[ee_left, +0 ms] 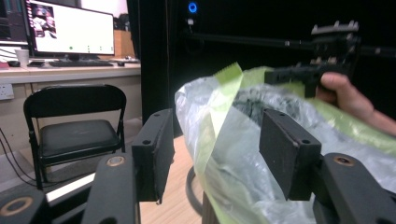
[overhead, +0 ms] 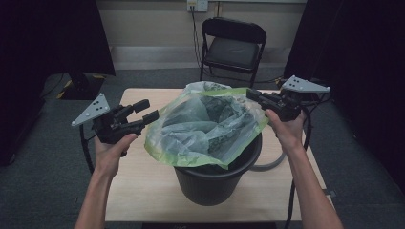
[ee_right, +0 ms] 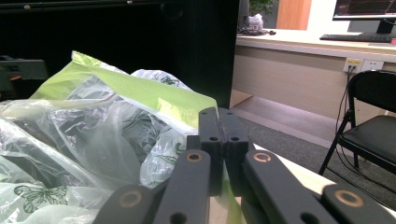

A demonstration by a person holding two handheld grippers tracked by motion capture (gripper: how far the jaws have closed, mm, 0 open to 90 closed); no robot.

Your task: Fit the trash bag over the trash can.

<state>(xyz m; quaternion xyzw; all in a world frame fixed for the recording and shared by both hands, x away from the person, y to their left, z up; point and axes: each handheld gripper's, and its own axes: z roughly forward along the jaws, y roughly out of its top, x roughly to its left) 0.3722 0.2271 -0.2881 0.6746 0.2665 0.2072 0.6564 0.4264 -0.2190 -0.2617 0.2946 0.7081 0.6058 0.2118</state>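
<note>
Dim, soft pictures; monitor glare, dark corners, close claws blurred.

No text, label, brand, number or sign can be read anywhere. The monitor (ee_left: 70, 29) on the far desk in the left gripper view shows a bright window with a small picture in its corner, but any writing on it is too small and blurred to make out. The monitor (ee_right: 364, 8) in the right gripper view is just as unreadable. The clear plastic bag (overhead: 205, 125) with the green rim carries a leaf and butterfly print, not lettering.
</note>
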